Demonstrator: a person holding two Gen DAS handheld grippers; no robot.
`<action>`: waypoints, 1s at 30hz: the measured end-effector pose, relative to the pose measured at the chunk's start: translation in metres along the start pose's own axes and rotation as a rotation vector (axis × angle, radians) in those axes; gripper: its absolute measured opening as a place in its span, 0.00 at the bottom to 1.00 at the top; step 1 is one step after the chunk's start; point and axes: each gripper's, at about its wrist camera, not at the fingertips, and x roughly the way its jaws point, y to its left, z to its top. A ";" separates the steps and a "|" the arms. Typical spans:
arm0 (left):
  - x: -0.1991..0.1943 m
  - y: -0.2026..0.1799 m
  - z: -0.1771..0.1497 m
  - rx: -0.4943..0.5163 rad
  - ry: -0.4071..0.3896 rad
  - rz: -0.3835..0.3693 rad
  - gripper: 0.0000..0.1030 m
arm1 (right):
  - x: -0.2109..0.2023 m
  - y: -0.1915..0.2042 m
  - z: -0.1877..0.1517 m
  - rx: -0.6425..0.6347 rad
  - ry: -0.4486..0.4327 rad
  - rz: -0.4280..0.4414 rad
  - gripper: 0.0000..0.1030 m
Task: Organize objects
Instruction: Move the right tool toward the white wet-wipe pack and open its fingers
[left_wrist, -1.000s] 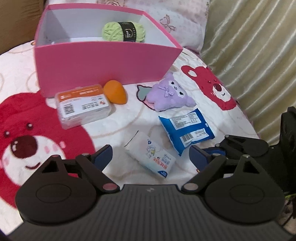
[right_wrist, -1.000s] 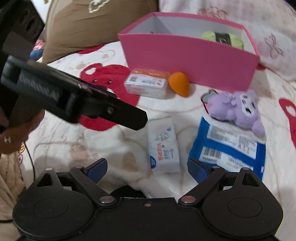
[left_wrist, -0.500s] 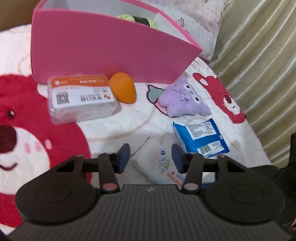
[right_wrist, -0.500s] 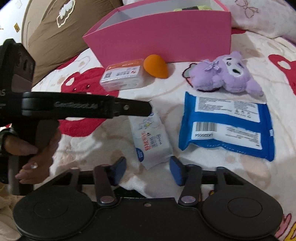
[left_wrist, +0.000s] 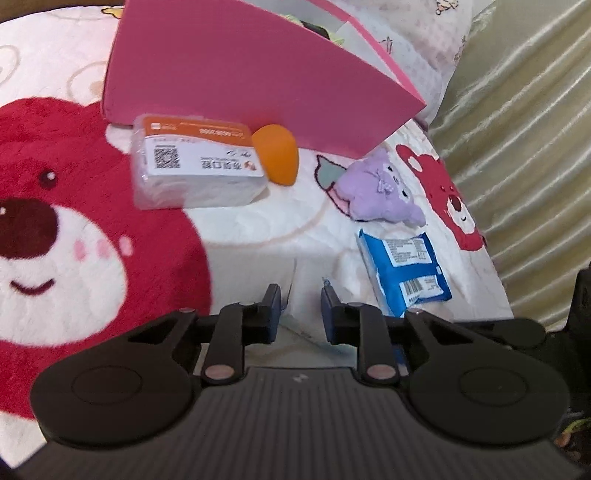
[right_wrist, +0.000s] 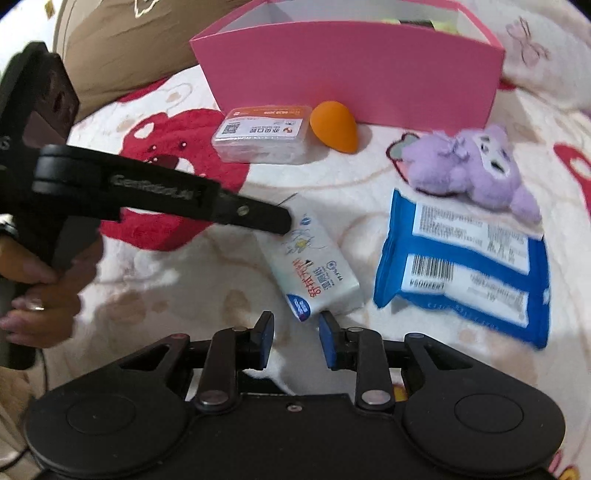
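Closing on the small white plastic tissue pack (right_wrist: 314, 266), the left hand-held gripper (left_wrist: 301, 308) has its fingers narrowed around the pack's far end, grip unconfirmed.
Lying on the bear-print bed blanket (right_wrist: 166, 280) before the pink cardboard box (right_wrist: 354, 70), it likely needs pinching and lifting boxward. The right hand-held gripper (right_wrist: 295, 341) hovers part-open, empty. Arm lettering reads "GenRobot.ai"; the blue wipes packet (right_wrist: 465, 273) shows a barcode.

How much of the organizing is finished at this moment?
Done: only the green yarn lies in the pink box. In hand: left gripper straddles the tissue pack, not yet lifted. Left: clear plastic case, orange sponge, purple plush, blue wipes.
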 end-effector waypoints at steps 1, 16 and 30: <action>-0.001 0.000 0.000 -0.003 0.000 0.004 0.22 | 0.001 0.001 0.002 -0.015 -0.002 -0.010 0.34; -0.010 0.020 -0.005 -0.132 0.061 0.060 0.21 | 0.015 0.017 0.041 -0.122 -0.023 -0.045 0.68; -0.008 0.011 -0.008 -0.071 -0.053 0.073 0.23 | 0.029 0.016 0.036 -0.005 -0.037 -0.040 0.84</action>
